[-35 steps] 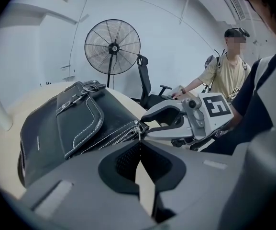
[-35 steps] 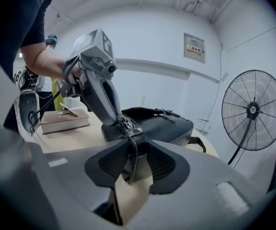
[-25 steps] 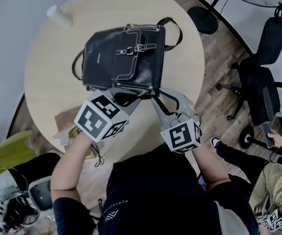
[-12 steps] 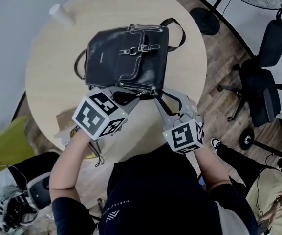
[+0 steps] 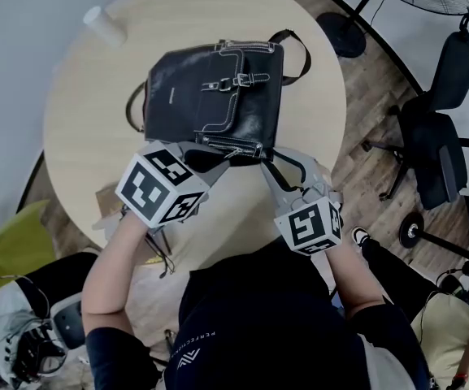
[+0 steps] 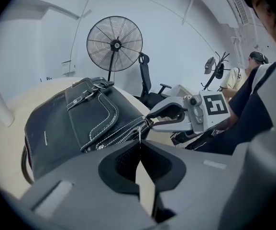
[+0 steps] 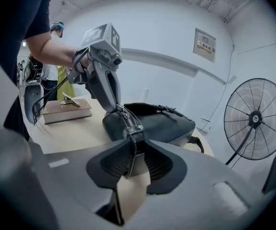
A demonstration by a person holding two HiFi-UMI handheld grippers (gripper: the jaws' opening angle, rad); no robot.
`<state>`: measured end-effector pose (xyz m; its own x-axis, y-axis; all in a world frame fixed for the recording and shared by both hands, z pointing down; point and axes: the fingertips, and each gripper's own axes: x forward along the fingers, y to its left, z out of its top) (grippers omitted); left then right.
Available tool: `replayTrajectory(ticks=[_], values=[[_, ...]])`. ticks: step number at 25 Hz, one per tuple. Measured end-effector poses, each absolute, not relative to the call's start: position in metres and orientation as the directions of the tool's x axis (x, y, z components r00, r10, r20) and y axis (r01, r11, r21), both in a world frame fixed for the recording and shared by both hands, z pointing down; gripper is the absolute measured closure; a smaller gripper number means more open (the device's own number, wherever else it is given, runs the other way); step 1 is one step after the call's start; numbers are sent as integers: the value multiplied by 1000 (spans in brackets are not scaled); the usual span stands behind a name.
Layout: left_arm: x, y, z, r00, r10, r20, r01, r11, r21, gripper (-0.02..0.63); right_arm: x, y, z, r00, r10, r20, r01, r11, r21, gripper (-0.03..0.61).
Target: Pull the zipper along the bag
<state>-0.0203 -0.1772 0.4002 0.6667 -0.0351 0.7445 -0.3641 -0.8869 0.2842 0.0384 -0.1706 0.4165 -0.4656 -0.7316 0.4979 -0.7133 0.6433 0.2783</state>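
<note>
No words are clear enough to read. The wall sign [image 7: 204, 44] and the print on the dark shirt [image 5: 258, 323] are too small.

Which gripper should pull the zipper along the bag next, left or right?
Left, I think. The left gripper is shut on the thin zipper pull, so it can slide it. The right gripper pinches the stitched leather tab at the zipper's end, holding the bag steady.
</note>
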Motion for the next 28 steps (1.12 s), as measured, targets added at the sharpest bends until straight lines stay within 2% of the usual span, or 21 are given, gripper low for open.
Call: replayTrajectory(ticks=[20, 28], values=[[-22, -176, 384, 679, -13, 734, -352, -883, 310, 594, 38, -169, 412, -474, -718, 510, -699, 659, 278, 488], [-21, -181, 379, 695, -49, 717, -371, -879, 300, 594, 37, -169, 413, -464, -721, 515, -693, 658, 296, 488]])
